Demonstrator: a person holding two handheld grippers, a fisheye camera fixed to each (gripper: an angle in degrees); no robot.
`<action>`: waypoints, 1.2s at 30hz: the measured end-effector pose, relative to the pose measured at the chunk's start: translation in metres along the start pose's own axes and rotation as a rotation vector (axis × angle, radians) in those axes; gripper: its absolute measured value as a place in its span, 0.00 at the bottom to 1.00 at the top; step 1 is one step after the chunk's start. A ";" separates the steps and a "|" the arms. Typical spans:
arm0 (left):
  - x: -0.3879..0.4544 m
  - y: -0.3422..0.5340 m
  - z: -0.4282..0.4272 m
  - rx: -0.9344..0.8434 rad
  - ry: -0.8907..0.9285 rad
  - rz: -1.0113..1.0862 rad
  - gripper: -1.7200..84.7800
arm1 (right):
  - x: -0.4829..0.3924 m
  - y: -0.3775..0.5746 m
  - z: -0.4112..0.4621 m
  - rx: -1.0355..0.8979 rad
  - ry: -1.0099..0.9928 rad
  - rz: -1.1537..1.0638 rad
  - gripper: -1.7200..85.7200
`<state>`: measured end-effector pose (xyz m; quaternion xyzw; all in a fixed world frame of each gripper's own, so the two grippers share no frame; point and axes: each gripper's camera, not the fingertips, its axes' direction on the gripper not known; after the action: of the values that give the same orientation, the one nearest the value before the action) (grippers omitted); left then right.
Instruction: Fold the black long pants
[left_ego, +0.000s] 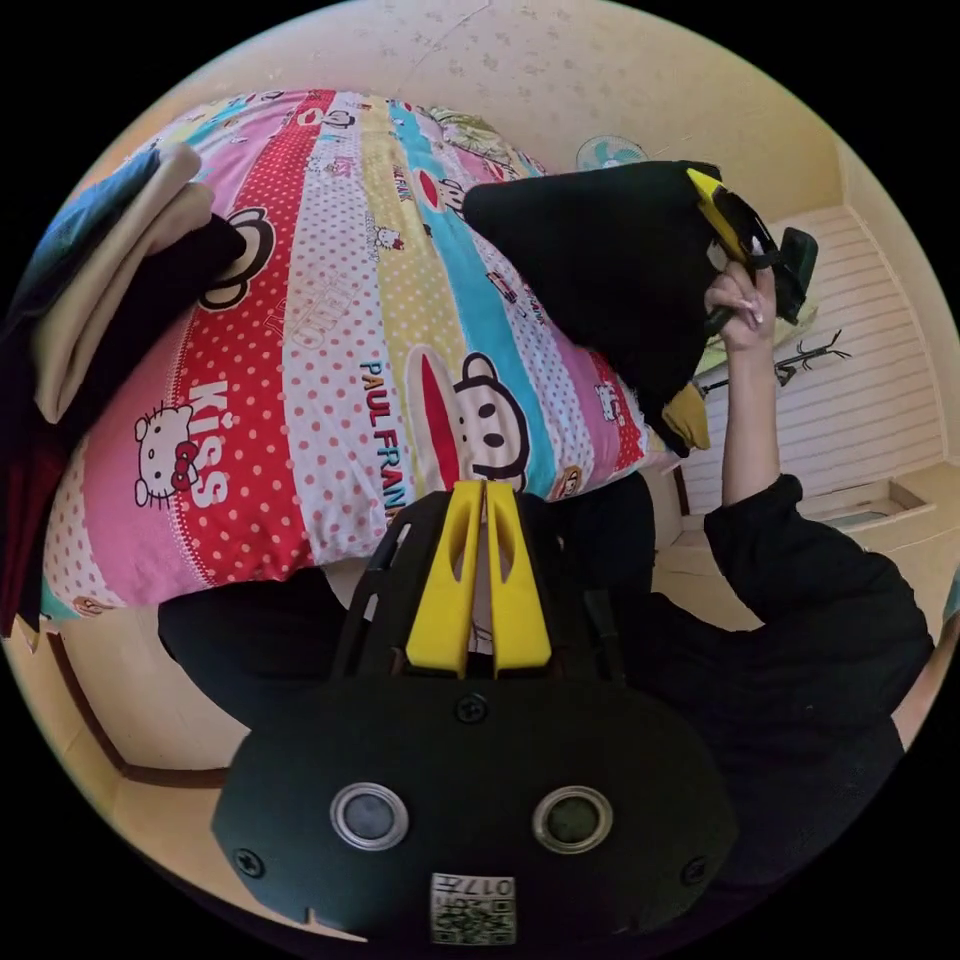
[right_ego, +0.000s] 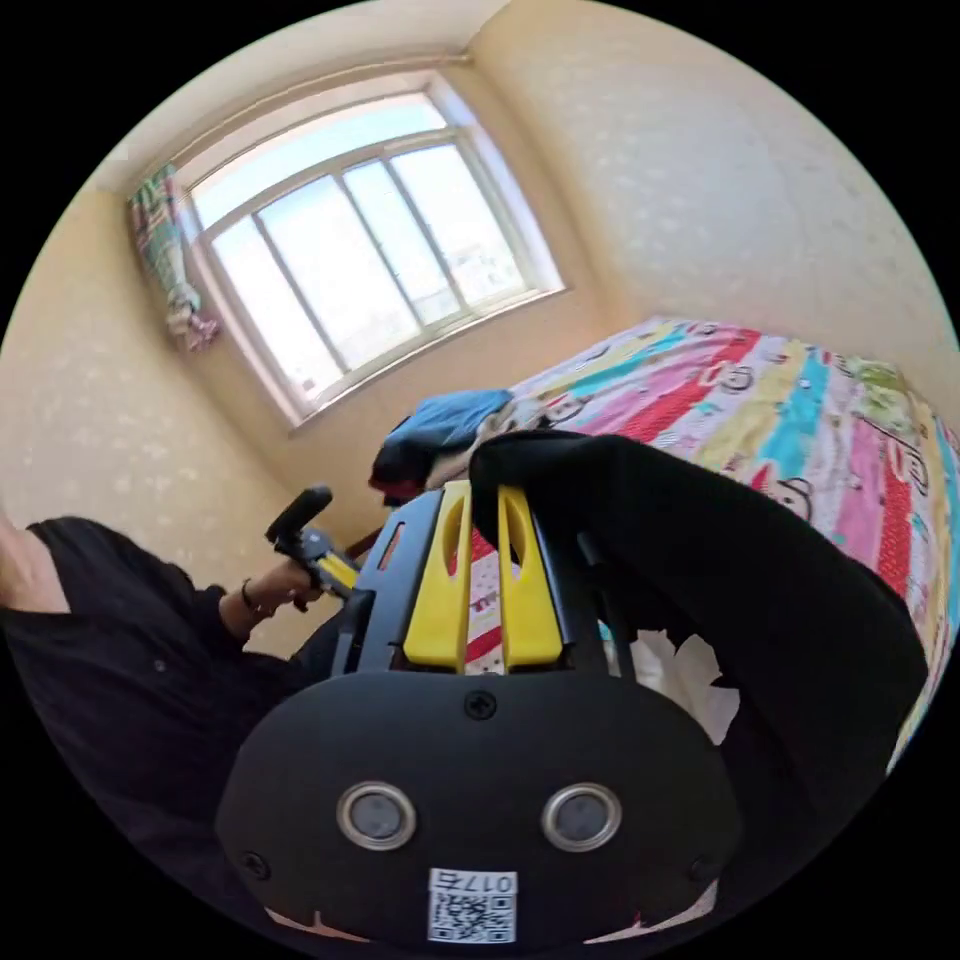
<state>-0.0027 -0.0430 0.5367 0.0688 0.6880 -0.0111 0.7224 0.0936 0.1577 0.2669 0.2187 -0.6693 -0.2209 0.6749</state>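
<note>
Bedroom with cartoon-print bedspread (left_ego: 330, 330). Right gripper (right_ego: 485, 495), jaws almost closed, pinching black long pants (right_ego: 720, 610), hanging lengthwise beside bed. Left gripper (left_ego: 485, 495) jaws together, apparently holding nothing.

right tool (right_ego: 487, 497) clamping black pants (right_ego: 720, 580), bed (right_ego: 800, 400)

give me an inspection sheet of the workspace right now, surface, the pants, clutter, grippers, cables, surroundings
Surface: bed under a striped cartoon-print cover.
Job's things: black long pants lifted off the bed, hanging from the right gripper.
Clutter: pile of clothes at one end of the bed.
Grippers: right gripper shut on the pants; left gripper has jaws together, nothing between them.
Cables: nothing seen.
Surroundings: window, pale walls, fan, person in black sleeves.
</note>
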 end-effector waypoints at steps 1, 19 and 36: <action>-0.002 0.009 -0.014 0.035 0.010 0.005 0.01 | -0.011 0.003 0.024 -0.056 -0.055 -0.031 0.07; 0.087 -0.184 0.054 -0.024 -0.206 0.157 0.24 | -0.006 0.283 -0.093 0.088 0.088 0.631 0.05; -0.055 -0.119 -0.108 0.296 0.540 -0.157 0.09 | 0.077 0.291 -0.103 0.264 0.089 0.826 0.19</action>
<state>-0.1262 -0.1532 0.5764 0.1202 0.8491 -0.1482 0.4926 0.1990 0.3472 0.5004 0.0265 -0.6932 0.1649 0.7011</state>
